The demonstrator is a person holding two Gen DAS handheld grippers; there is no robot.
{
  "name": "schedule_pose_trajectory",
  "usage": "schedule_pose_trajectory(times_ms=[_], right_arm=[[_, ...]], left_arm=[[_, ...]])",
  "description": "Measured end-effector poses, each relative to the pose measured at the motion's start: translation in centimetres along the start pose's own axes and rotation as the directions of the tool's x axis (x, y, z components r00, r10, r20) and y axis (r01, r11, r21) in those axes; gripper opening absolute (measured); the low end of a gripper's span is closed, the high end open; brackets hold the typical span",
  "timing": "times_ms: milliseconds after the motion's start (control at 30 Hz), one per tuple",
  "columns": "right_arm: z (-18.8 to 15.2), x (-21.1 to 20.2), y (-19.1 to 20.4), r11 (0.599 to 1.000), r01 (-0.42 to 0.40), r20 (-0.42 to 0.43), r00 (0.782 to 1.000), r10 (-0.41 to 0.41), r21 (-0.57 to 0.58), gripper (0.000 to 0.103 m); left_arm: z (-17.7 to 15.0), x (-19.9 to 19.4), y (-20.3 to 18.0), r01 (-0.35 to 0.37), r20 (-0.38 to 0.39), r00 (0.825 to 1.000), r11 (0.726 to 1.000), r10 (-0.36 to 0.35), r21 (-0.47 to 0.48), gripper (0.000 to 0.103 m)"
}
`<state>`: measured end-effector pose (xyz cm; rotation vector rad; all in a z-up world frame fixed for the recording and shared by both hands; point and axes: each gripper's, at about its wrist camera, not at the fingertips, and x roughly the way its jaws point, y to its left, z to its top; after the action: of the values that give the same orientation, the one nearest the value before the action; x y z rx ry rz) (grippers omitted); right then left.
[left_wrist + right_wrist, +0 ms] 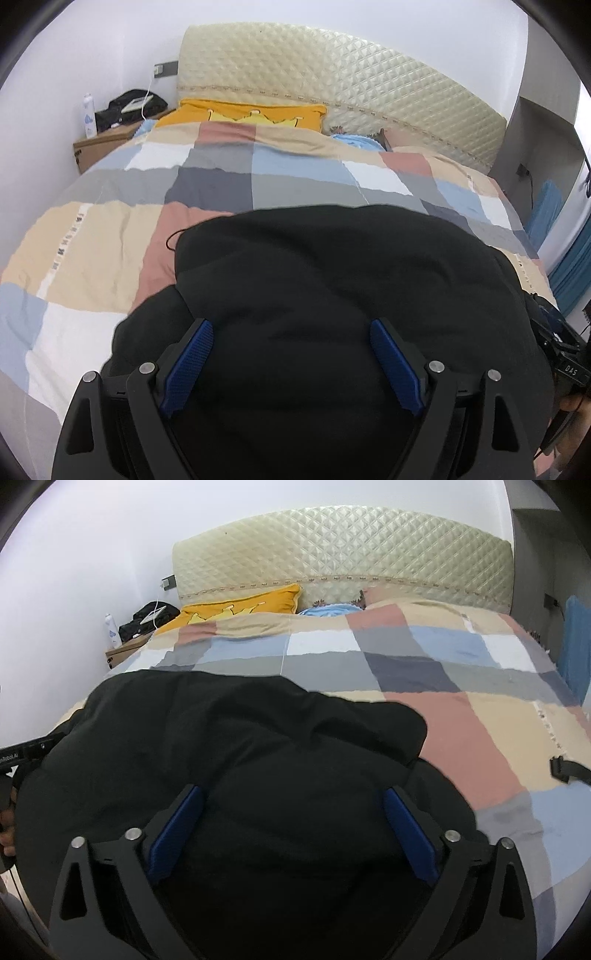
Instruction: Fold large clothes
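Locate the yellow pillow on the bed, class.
In both wrist views the yellow pillow lies at the head of the bed, left of centre, against the quilted headboard and beside the wooden nightstand.

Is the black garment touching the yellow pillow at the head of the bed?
Apart. In the left wrist view, the black garment ends at mid-bed, and a wide stretch of checked quilt lies bare between it and the yellow pillow.
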<state>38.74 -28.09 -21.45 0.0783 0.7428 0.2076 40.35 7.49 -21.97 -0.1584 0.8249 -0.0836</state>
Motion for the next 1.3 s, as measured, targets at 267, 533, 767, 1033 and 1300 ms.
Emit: schedule_pose_trajectory(times_ms=[267, 533, 767, 1033, 1300], right_arm=[[-1.1, 0.9, -0.1, 1.0, -0.024, -0.001, 1.0, 0.024, 0.014, 0.103], [-0.9, -0.5, 0.1, 0.999, 0.003, 0.014, 1.0, -0.003, 0.047, 0.103], [0.5, -7.3, 0.9, 0.996, -0.035, 0.098, 0.995, 0.026, 0.084, 0.103], [1.6, -18.8, 3.5, 0.998, -0.014, 0.217, 0.976, 0.002, 0.058, 0.103], [3.7, -31.9, 7.8, 0.998, -0.057, 0.38, 0.923, 0.061, -0.021, 0.103]], left_arm=[[-1.0, 0.7, -0.4, -0.017, 0.002, 1.0, 0.999, 0.017, 0.034, 0.092], [-1.2, -0.4, -0.7, -0.039, 0.018, 0.999, 0.999, 0.039, 0.024, 0.092], [-1.7, -6.1, -1.8, -0.102, 0.071, 0.993, 0.994, 0.099, 0.028, 0.092], [-1.4, -17.0, -5.9, -0.152, 0.176, 0.975, 0.986, 0.139, 0.063, 0.092], [-0.1, -29.8, -9.7, -0.141, 0.332, 0.937, 0.988, 0.113, 0.06, 0.092]])
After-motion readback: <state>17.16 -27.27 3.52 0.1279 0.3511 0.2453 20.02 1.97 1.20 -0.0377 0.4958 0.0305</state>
